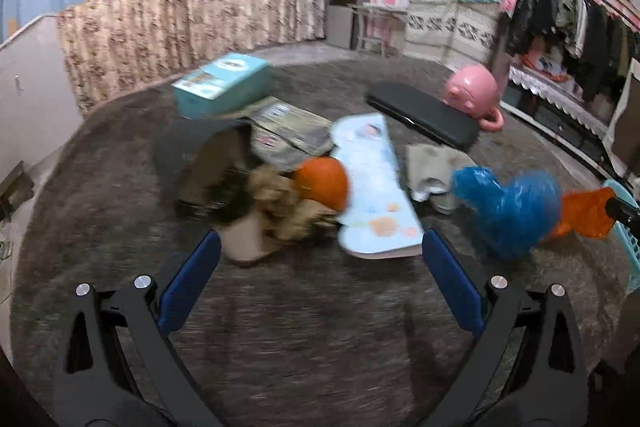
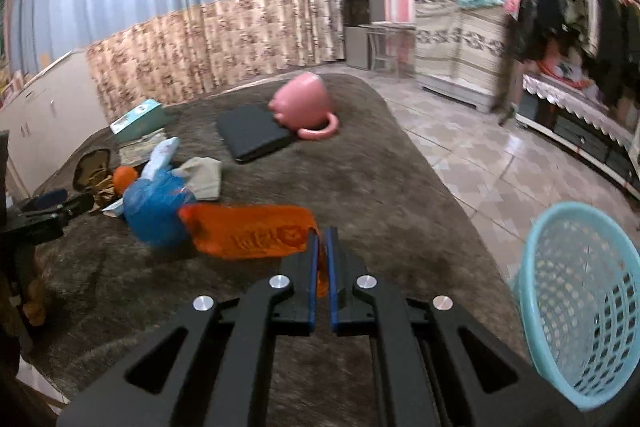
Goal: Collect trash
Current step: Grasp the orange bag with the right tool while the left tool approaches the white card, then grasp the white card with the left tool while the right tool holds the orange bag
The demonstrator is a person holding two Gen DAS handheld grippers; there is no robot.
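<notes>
The orange wrapper (image 2: 250, 233), crinkled, glossy and printed, stretches above the grey rug (image 2: 360, 179) beside a blue plastic bag (image 2: 154, 211); I have my right claw (image 2: 322, 239) pinched on its end. My left claw (image 1: 320, 251) gapes wide, empty. Only the right view shows the whole turquoise basket (image 2: 580, 307).

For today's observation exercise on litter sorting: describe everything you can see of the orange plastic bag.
The orange plastic bag is a thin, translucent, crinkly film with a faint printed mark on its side. It lies stretched out lengthwise over the brown rug, one end pinched between the shut pads of the right gripper, the far end against a crumpled blue plastic bag. In the left wrist view it shows at the right edge, beside that blue bag. The pale blue basket stands apart, to its right.
</notes>
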